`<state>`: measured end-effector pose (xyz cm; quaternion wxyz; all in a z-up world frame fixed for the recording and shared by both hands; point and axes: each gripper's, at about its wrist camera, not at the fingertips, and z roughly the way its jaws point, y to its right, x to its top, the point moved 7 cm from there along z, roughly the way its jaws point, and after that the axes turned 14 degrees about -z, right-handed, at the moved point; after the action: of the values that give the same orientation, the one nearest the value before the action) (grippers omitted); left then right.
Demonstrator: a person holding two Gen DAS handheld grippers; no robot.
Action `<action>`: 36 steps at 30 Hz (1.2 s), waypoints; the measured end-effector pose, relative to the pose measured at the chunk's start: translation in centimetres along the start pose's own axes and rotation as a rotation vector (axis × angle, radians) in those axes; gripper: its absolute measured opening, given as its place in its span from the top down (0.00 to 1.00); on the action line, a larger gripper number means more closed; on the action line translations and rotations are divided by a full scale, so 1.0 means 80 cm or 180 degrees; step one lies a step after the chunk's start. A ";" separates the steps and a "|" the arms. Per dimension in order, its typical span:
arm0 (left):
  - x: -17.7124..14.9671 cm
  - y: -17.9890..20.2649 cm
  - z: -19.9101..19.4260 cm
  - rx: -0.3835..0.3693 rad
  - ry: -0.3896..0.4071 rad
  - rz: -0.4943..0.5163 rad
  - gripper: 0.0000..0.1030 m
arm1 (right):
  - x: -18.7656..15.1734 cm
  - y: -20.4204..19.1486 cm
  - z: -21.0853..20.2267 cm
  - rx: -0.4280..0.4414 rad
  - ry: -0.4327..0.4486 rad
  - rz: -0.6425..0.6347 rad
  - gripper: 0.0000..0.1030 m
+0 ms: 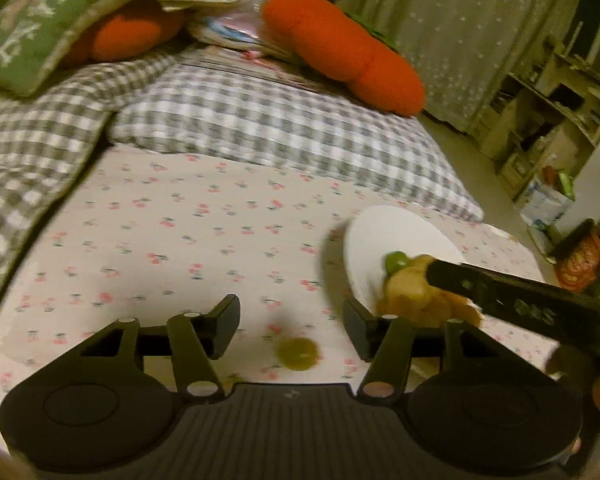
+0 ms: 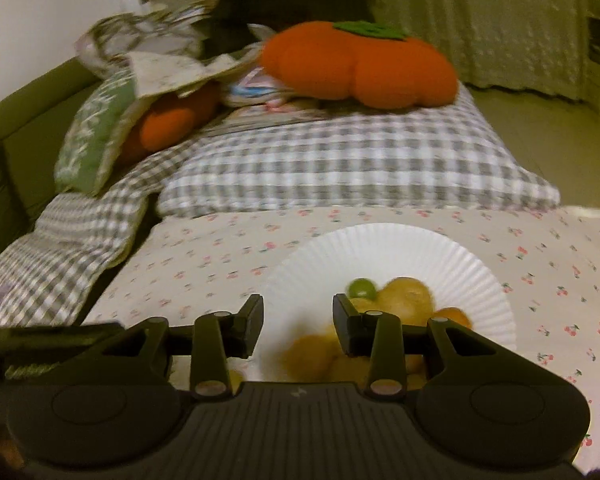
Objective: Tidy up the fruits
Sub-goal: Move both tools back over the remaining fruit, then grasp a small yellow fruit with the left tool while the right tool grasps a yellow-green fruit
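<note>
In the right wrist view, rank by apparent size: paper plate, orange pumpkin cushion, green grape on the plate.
1. Paper plate, though its nearness inflates it.
2. Orange pumpkin cushion, nearly as wide but farther off, so the order is unsure.
3. Green grape, clearly smallest.

Cloth, paper and matt plastic

Fluted white paper plate (image 2: 380, 248) on cherry-print cotton sheet (image 1: 160, 240); woven gingham pillow (image 2: 340, 168); fuzzy plush pumpkin (image 2: 360, 64) upper centre; glossy green grape (image 2: 361, 287).

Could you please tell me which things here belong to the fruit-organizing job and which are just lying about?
Job:
white paper plate
orange fruits
green fruit on the plate
loose green fruit on the sheet

Lying about:
orange plush pumpkin
checked pillow
green cushion
</note>
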<state>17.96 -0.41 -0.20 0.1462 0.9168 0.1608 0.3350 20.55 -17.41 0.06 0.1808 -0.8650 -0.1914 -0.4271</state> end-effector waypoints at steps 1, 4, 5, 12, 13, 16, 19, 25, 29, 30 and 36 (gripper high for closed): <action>0.002 -0.005 -0.003 0.0048 0.0025 0.0007 0.47 | 0.001 -0.007 -0.004 0.0019 0.0015 -0.0048 0.63; 0.003 -0.017 -0.008 0.0187 0.0072 0.0058 0.44 | 0.001 -0.026 -0.012 0.0063 0.0049 -0.0187 0.60; 0.002 -0.019 -0.010 0.0213 0.0071 0.0076 0.44 | 0.000 -0.031 -0.014 0.0064 0.0051 -0.0234 0.59; -0.010 -0.030 -0.019 0.0265 0.0014 0.0127 0.42 | -0.009 -0.051 -0.014 0.0064 -0.0009 -0.0443 0.51; -0.013 -0.032 -0.021 0.0269 -0.0003 0.0118 0.42 | -0.010 -0.054 -0.015 0.0066 -0.0014 -0.0464 0.50; -0.022 -0.039 -0.025 0.0264 -0.0076 0.0092 0.41 | -0.012 -0.060 -0.015 0.0097 -0.0033 -0.0504 0.42; -0.029 -0.048 -0.025 0.0252 -0.0176 0.0013 0.41 | -0.018 -0.068 -0.012 0.0175 -0.0078 -0.0538 0.28; -0.040 -0.062 -0.025 0.0264 -0.0293 -0.0120 0.41 | -0.029 -0.080 -0.003 0.0230 -0.0196 -0.0636 0.24; -0.050 -0.061 -0.025 0.0245 -0.0385 -0.0110 0.40 | -0.034 -0.080 0.001 0.0307 -0.0256 -0.0534 0.24; -0.052 -0.062 -0.023 0.0266 -0.0395 -0.0109 0.40 | -0.035 -0.080 0.002 0.0307 -0.0266 -0.0539 0.24; -0.060 -0.071 -0.014 0.0346 -0.0490 -0.0149 0.40 | -0.045 -0.082 0.013 0.0387 -0.0363 -0.0576 0.25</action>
<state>12.65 3.02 -4.23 0.1159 0.9424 0.1885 0.2508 16.04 -11.86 -2.45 0.1824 -0.8546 -0.3042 -0.3794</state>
